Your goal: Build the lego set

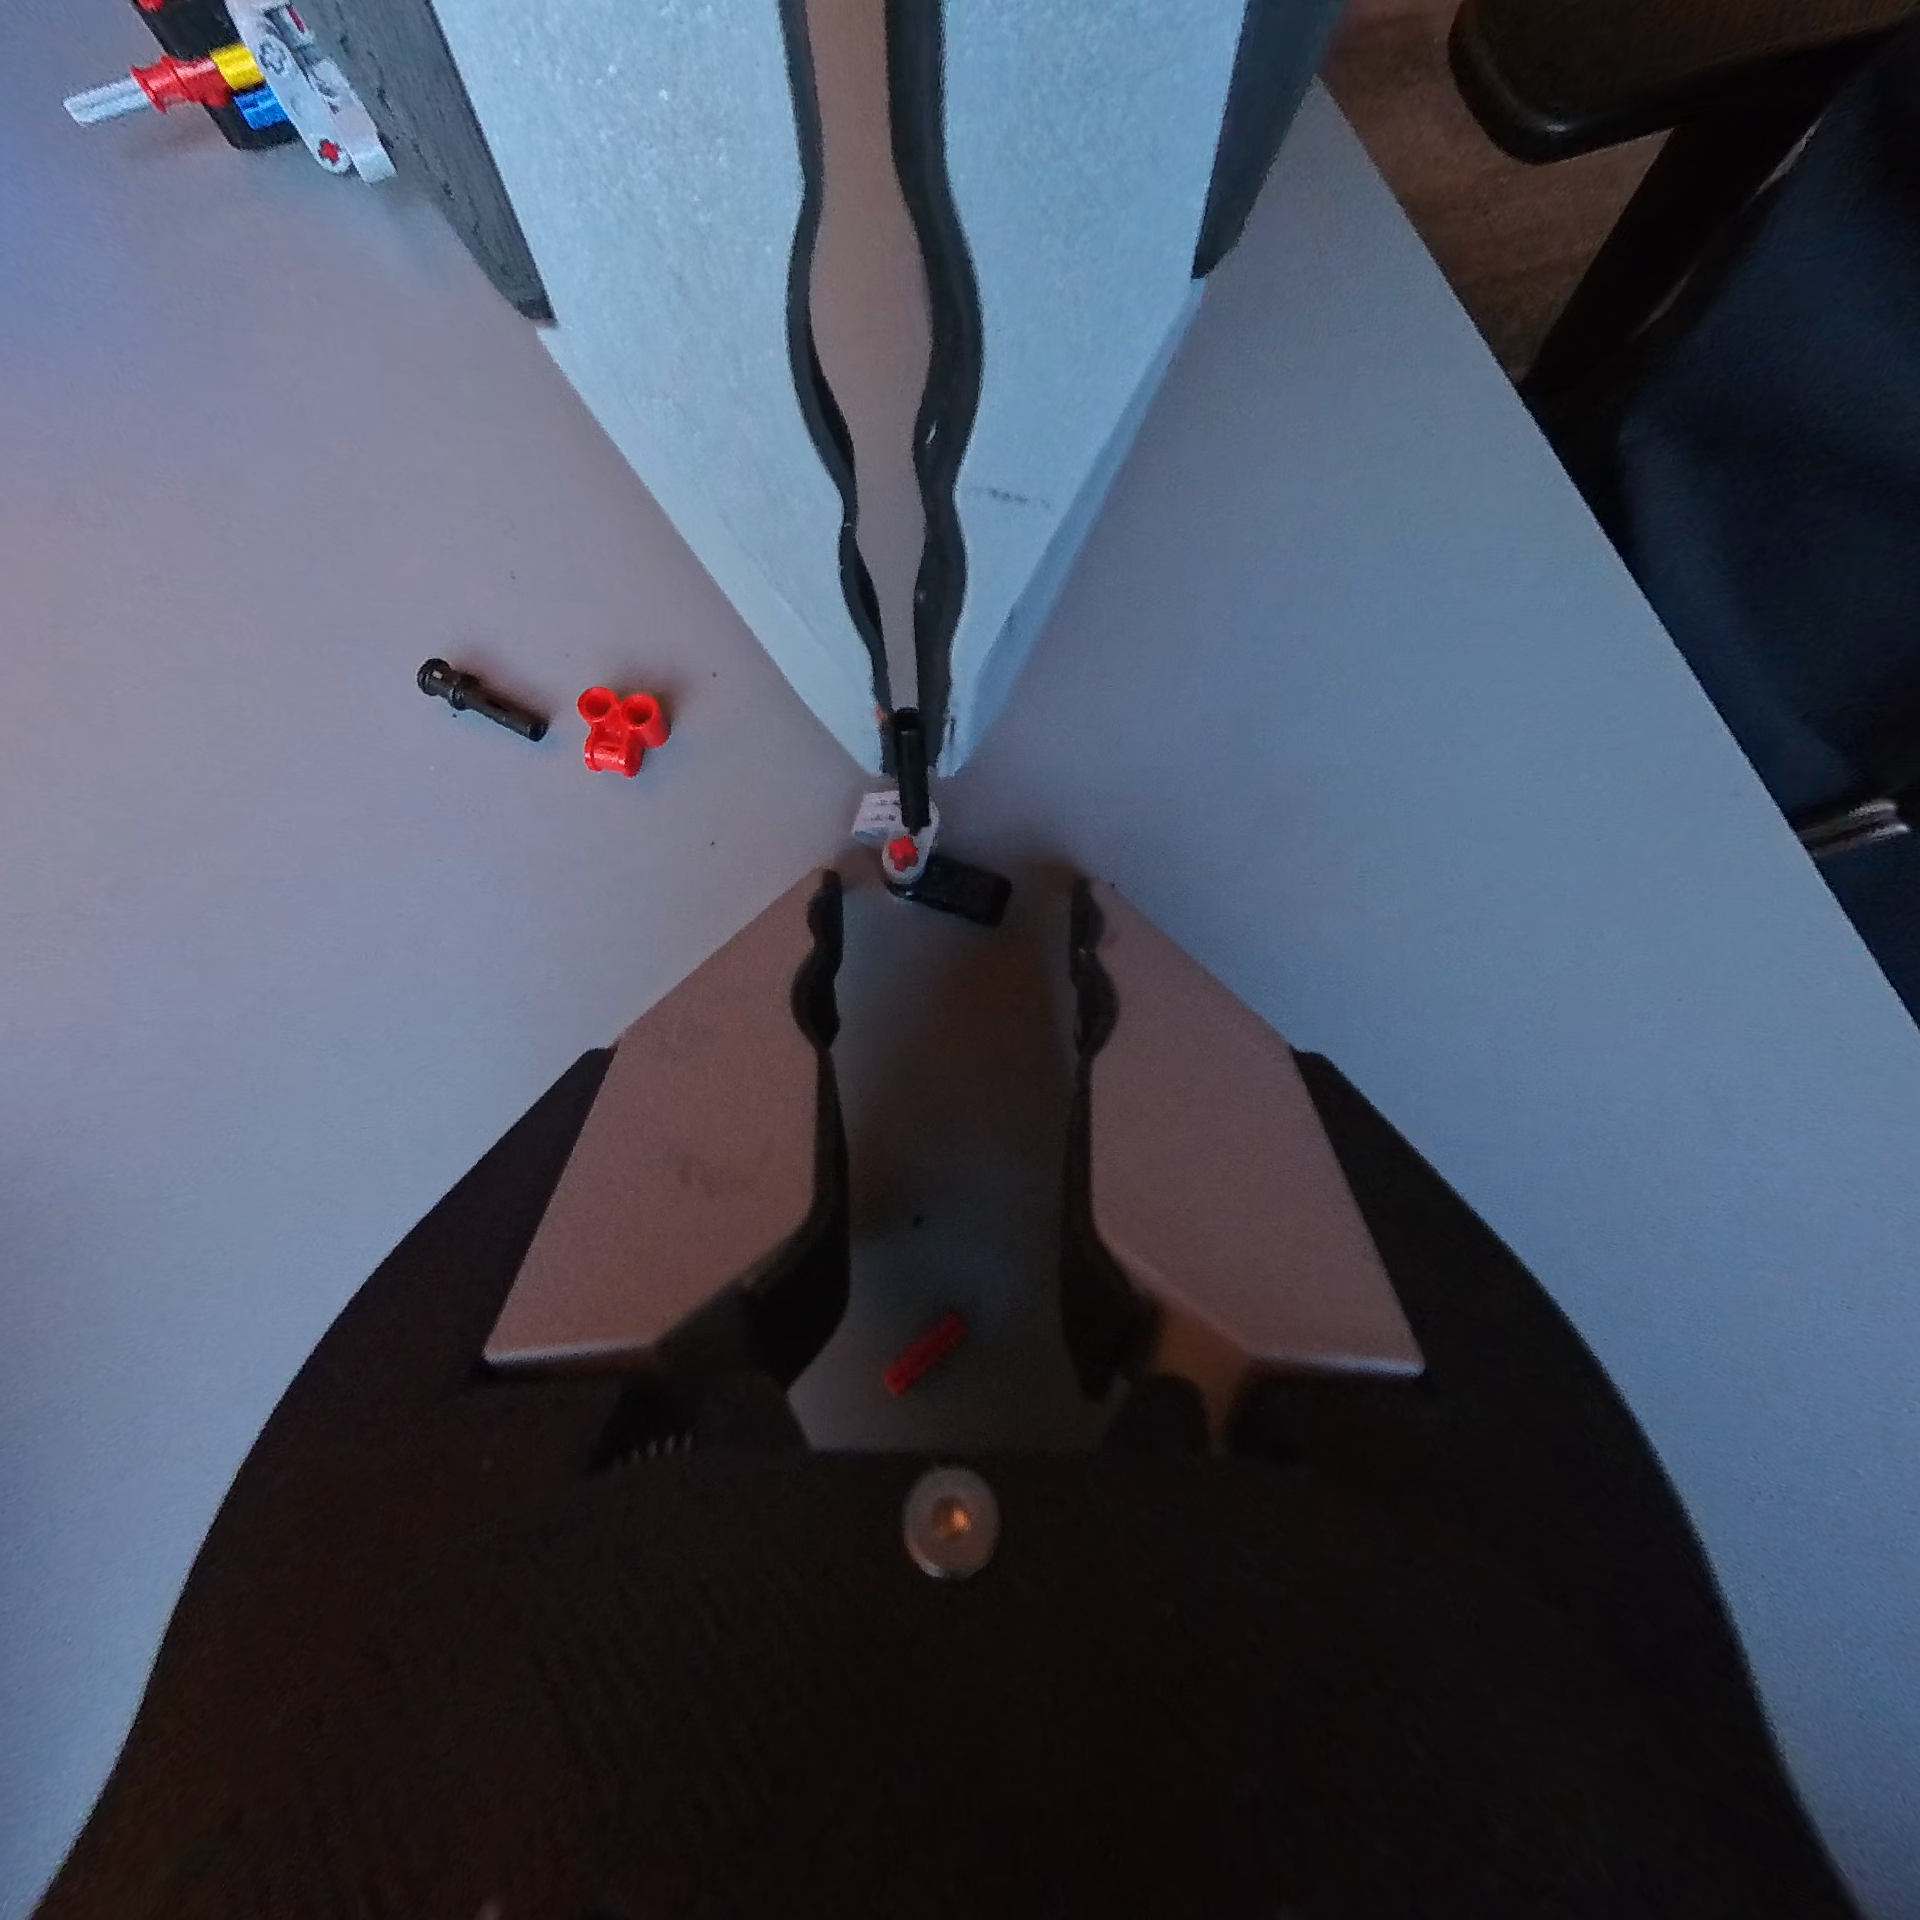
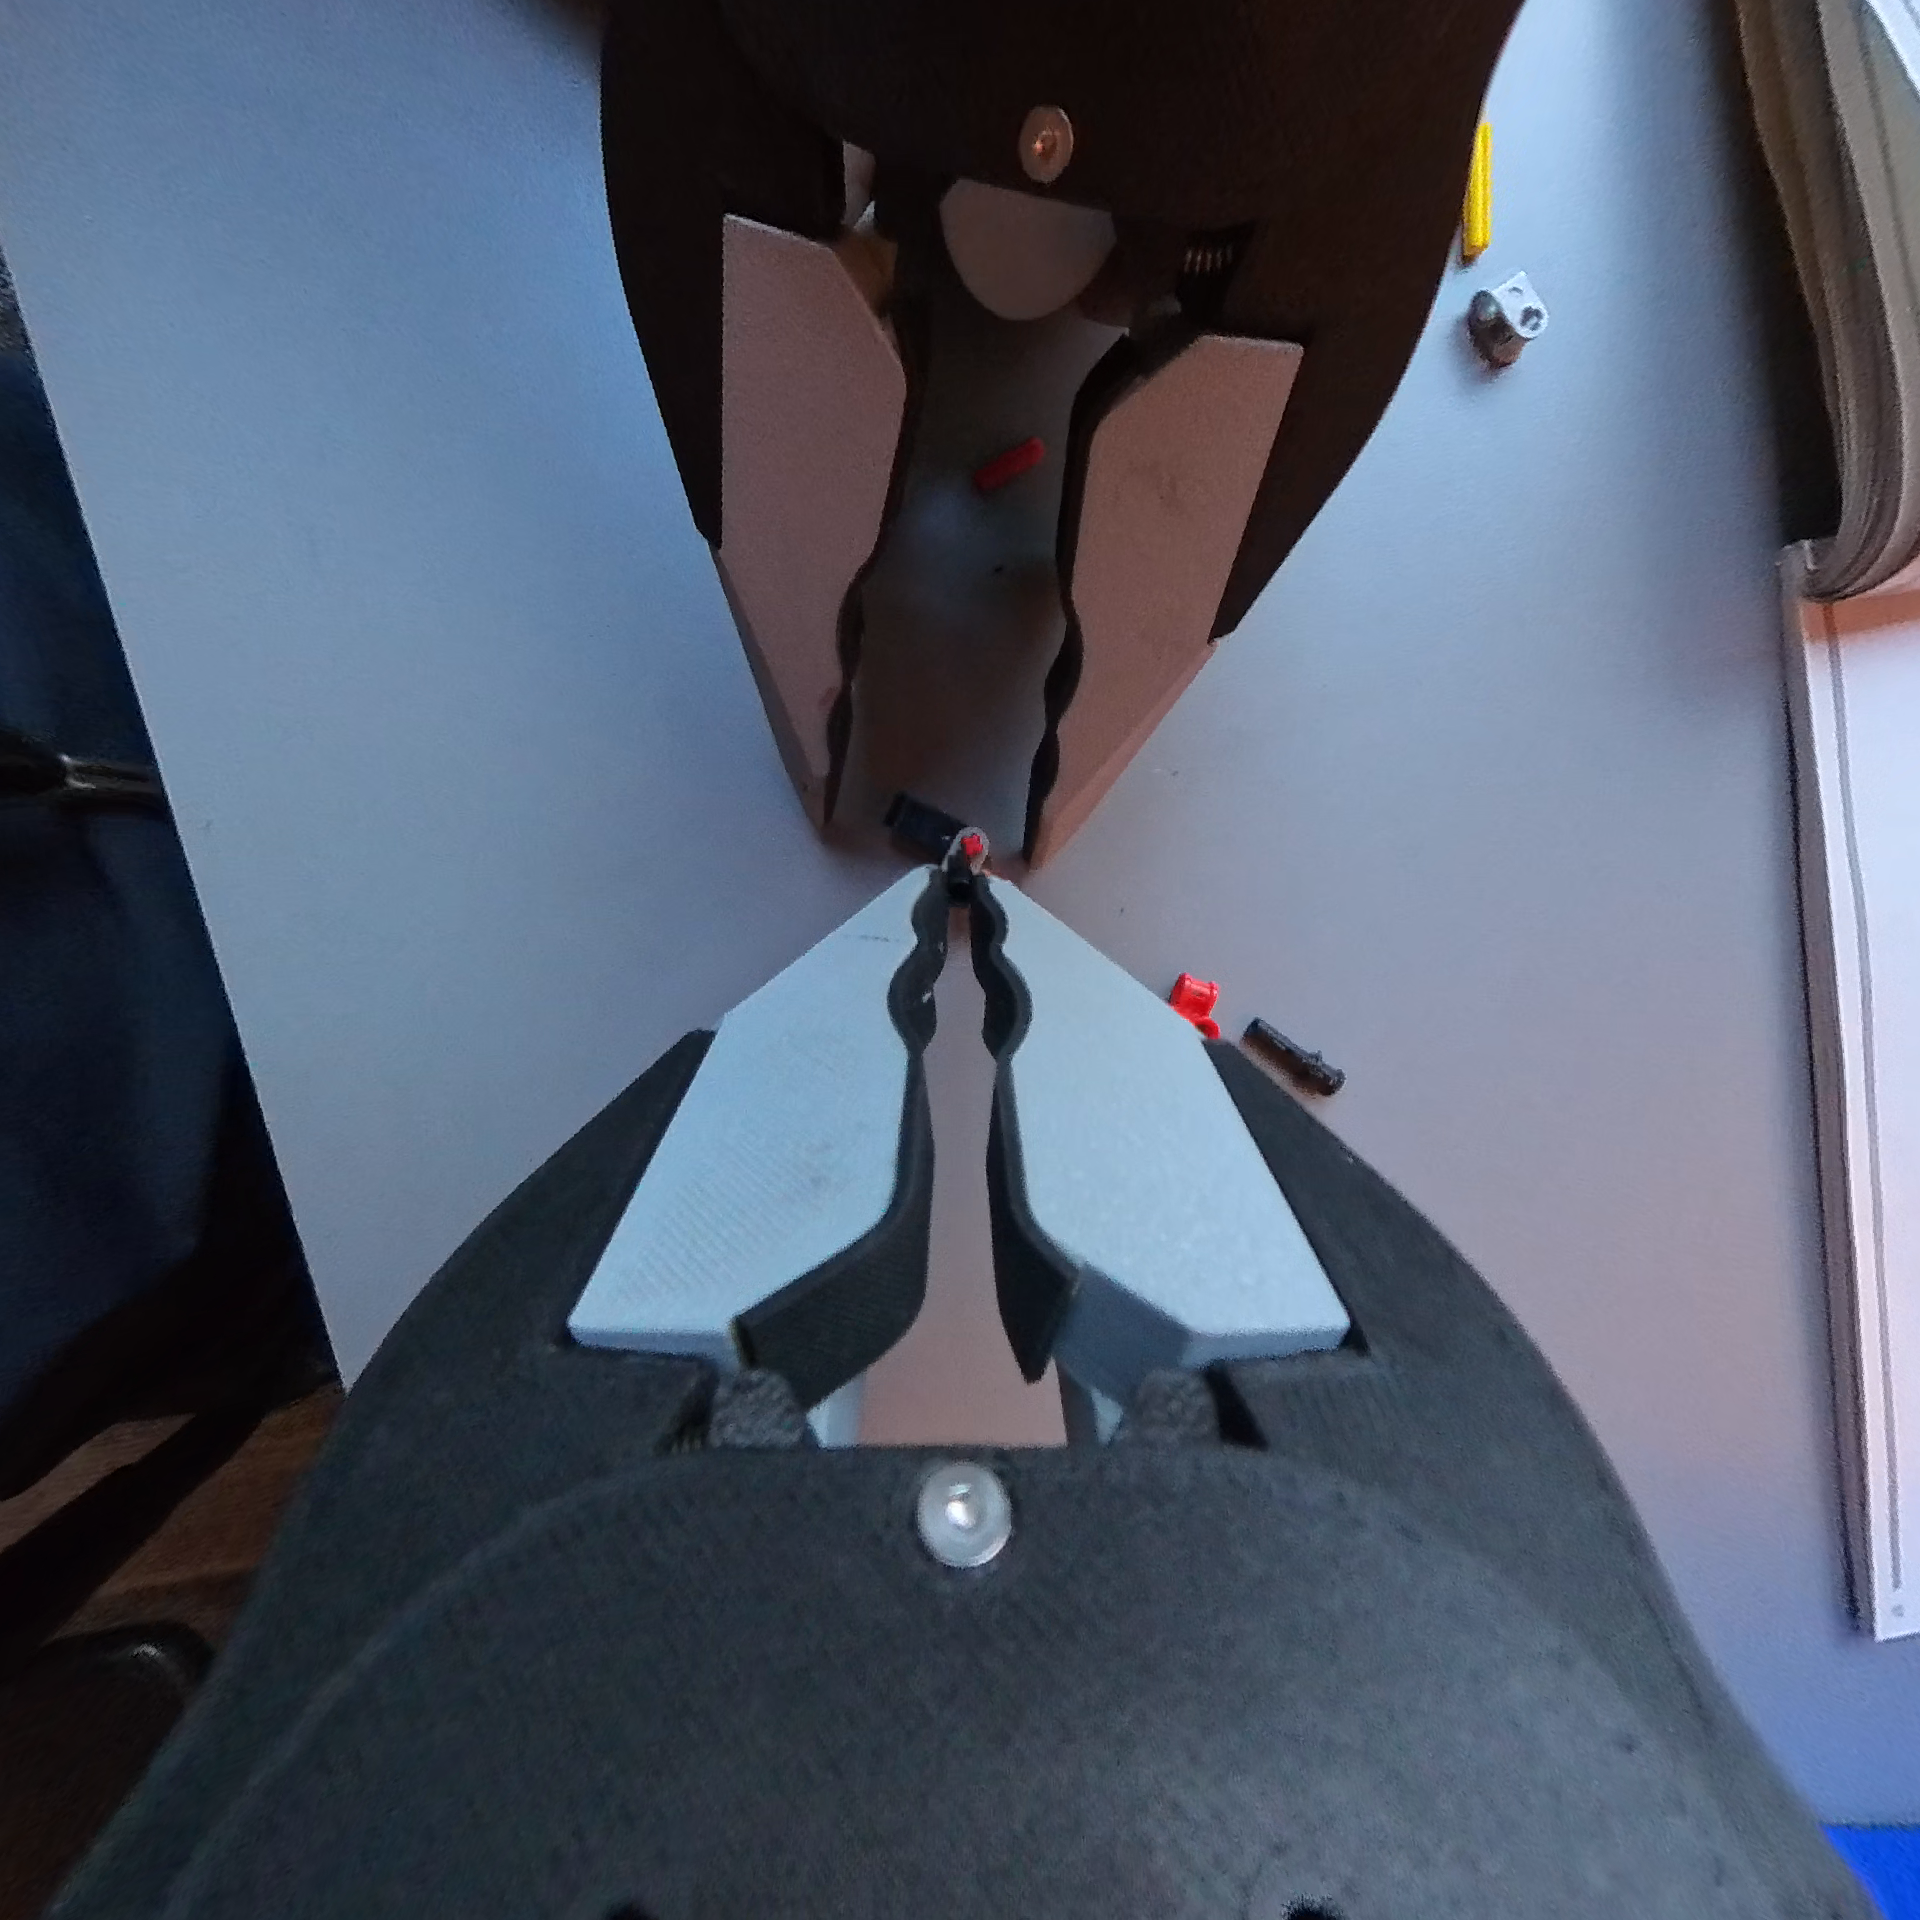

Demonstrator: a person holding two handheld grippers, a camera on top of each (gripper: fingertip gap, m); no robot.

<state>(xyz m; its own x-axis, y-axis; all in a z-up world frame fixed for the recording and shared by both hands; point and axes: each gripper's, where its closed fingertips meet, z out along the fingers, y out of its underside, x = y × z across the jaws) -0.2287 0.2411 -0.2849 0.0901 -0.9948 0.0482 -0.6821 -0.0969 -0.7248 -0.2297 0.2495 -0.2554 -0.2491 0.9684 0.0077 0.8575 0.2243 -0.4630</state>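
Observation:
My right gripper [image 2: 961, 894], with pale blue fingers, is shut on a short black pin [image 2: 957, 886]. It also shows in the left wrist view [image 1: 909, 764]. The pin's far end sits in a small light grey beam with a red axle end [image 1: 902, 852], just above the grey table [image 1: 312, 468]. A black piece [image 1: 961, 890] lies under the beam. My left gripper [image 1: 954, 899], with tan fingers, is open. Its fingertips [image 2: 1044, 831] flank the black piece and the beam without pressing on them.
A red connector [image 1: 621, 730] and a loose black pin [image 1: 480, 699] lie left of the grippers. A small red part [image 1: 927, 1351] lies under the left gripper. A multicoloured assembly [image 1: 239, 83] stands far left. A yellow piece [image 2: 1477, 192], a grey connector [image 2: 1509, 317] and papers [image 2: 1860, 935] are nearby. The table edge [image 1: 1558, 499] is to the right. Less than 4 cm separates the two grippers' tips. Both grippers' tips are roughly 15 centimetres from the grey connector [image 2: 1509, 317].

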